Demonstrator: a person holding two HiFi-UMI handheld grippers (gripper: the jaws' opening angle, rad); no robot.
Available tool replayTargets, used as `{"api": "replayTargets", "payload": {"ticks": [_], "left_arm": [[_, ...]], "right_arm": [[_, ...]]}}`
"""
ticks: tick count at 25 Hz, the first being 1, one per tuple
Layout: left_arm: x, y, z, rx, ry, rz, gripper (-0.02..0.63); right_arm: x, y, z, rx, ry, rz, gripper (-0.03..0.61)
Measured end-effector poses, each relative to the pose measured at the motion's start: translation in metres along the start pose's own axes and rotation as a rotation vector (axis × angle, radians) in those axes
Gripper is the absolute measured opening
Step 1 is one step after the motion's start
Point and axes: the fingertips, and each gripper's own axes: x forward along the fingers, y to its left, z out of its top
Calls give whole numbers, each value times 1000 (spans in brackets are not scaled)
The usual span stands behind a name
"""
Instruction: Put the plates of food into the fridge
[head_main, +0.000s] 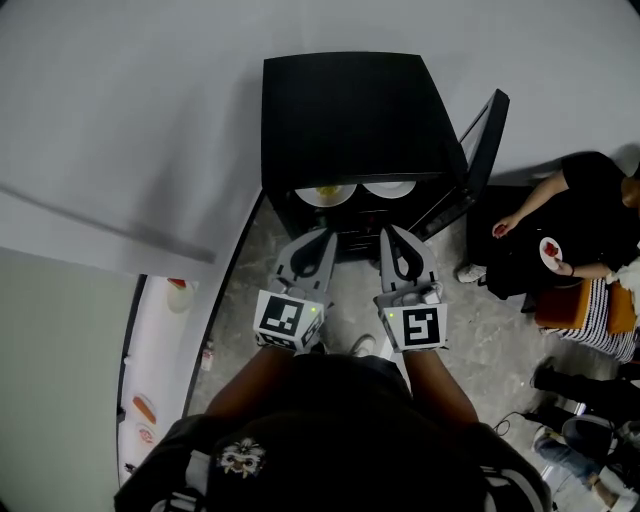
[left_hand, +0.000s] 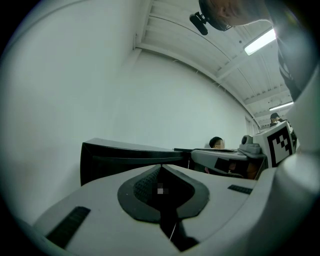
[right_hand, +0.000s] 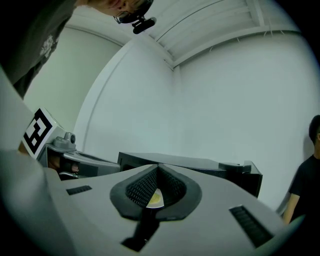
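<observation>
White walls meet a grey floor round the fridge (head_main: 350, 110), door (head_main: 482, 150) open; a yellow-food plate (head_main: 323, 194) and a second plate (head_main: 387, 188) sit inside; left gripper (head_main: 325, 236) and right gripper (head_main: 390, 234) hover before it, jaws together, empty.

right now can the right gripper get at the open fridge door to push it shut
Probably yes. The right gripper hangs shut and empty just before the fridge, and the open door stands to its right with nothing visible between them. A seated person sits close beyond the door.
</observation>
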Motion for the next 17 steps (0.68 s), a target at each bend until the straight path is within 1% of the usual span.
{"api": "replayTargets", "payload": {"ticks": [8, 17], "left_arm": [[5, -12, -5, 9, 13, 11, 21], [7, -10, -11, 13, 33, 25, 21]], "right_arm": [[-7, -10, -2, 0, -11, 19, 23], [-9, -10, -5, 1, -7, 32, 23]]}}
